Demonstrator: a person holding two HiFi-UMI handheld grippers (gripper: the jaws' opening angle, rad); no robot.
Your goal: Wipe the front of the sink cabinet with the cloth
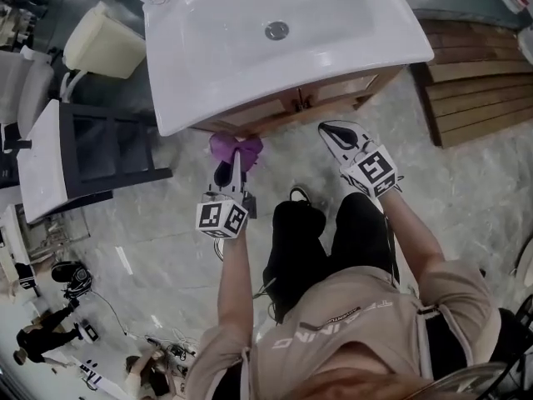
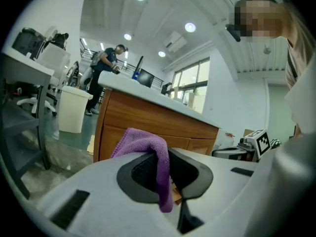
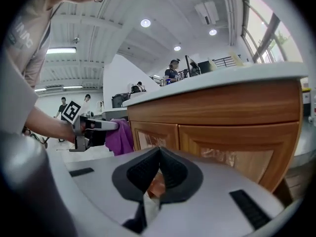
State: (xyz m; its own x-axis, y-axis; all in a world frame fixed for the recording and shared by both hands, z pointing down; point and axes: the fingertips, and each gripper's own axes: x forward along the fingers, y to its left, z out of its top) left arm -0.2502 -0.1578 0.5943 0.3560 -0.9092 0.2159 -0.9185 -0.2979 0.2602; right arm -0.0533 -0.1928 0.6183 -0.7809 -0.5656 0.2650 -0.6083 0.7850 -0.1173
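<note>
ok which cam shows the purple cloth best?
Left gripper view: the purple cloth is close up, clamped in the left gripper. Head view shows it from above, a small bunch below the sink edge. Right gripper view shows it sideways, small, hanging from that gripper.

Sink cabinet [image 1: 287, 107] ahead, shelf [image 1: 108, 152] left, bare floor [image 1: 475, 198] right

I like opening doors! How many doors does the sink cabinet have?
2. The left door is beside the purple cloth; the right door adjoins it. I see no others on this front.
</note>
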